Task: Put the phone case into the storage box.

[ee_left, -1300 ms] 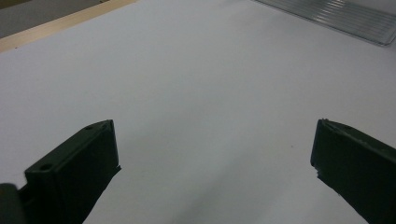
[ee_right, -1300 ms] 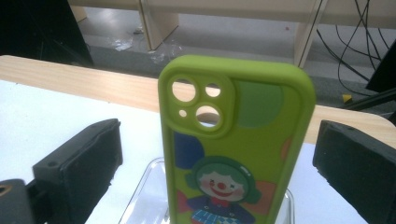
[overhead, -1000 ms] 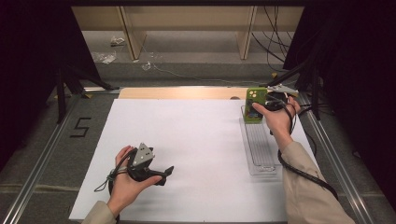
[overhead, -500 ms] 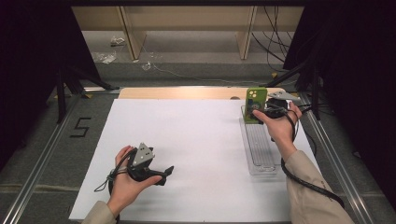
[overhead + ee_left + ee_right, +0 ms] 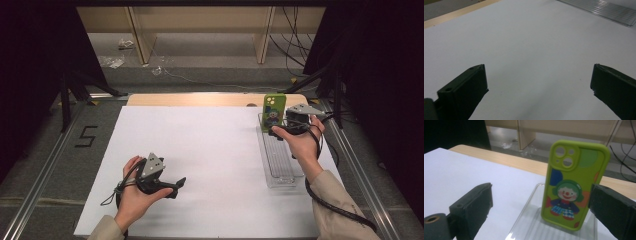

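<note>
White sheet (image 5: pixel 200 150) covers the table. Green phone case (image 5: pixel 273 112) stands upright at the far end of the clear slotted rack (image 5: pixel 278 160). Right gripper (image 5: pixel 289 126) just beside the case, jaws spread wide, gripping nothing. Left gripper (image 5: pixel 177 186) well apart from the rack, near edge, jaws wide, empty.

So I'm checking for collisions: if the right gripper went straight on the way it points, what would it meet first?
Probably the phone case, standing upright in the clear tray; the open right gripper faces it, though the gap between them is hard to judge.
</note>
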`<state>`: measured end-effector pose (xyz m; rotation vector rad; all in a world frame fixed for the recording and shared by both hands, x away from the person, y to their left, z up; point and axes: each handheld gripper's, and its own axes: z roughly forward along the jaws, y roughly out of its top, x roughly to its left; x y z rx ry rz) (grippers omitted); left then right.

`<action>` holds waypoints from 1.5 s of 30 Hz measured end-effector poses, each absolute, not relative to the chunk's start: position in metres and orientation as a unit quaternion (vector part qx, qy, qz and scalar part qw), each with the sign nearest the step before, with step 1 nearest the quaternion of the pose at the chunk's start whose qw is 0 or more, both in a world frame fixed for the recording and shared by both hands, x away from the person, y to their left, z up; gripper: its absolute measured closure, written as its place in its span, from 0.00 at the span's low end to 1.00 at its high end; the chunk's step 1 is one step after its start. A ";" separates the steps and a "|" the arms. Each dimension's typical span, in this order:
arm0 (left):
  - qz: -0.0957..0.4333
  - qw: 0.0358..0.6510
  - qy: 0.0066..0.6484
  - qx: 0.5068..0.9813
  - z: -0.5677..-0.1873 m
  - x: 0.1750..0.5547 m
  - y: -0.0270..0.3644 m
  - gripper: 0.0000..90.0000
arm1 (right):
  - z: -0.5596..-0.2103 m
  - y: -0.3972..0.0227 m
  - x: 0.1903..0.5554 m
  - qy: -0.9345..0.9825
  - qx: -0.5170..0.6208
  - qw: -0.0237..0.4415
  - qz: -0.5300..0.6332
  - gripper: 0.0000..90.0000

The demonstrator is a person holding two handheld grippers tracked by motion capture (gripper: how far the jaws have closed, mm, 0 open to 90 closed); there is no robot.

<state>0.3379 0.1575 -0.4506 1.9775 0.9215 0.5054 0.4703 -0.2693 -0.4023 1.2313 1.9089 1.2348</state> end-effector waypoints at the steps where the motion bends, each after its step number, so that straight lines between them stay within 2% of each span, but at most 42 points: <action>1: 0.203 0.435 0.370 0.796 -0.450 0.338 0.158 0.00 | -0.402 -0.269 0.469 0.712 0.455 0.273 0.460 0.08; 45: 0.206 0.440 0.372 0.791 -0.448 0.337 0.160 0.00 | -0.411 -0.276 0.419 0.732 0.403 0.252 0.489 0.09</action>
